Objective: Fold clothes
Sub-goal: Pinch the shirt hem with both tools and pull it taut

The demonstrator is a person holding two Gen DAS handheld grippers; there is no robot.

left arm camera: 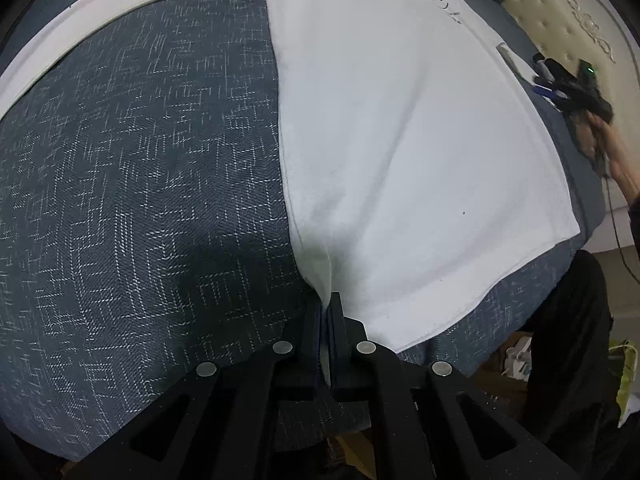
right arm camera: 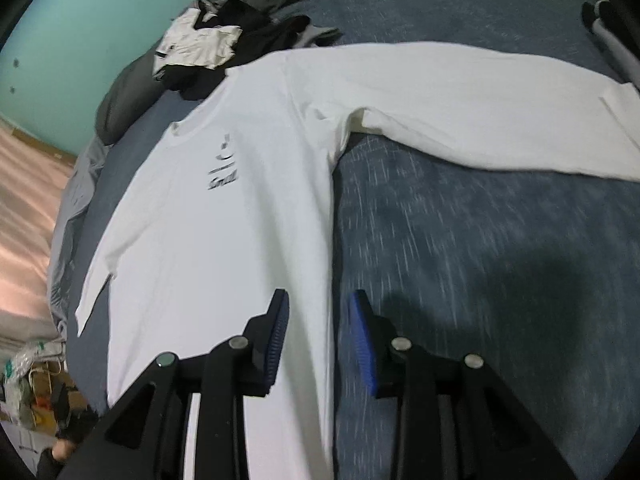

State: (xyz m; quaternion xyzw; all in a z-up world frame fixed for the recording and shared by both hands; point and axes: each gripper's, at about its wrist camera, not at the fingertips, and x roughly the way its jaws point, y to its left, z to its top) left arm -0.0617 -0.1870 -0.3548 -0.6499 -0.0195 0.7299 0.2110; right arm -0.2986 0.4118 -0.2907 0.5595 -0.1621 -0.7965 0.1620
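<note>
Each view is taken from a wrist, angled steeply down and close over the bed cover (left arm camera: 140, 160); the white shirt (left arm camera: 400, 140) ahead is shared.

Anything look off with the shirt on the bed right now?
Mostly fine: the white shirt lies flat on the blue bedspread. Only its hem corner is bunched where the left gripper pinches it.
</note>
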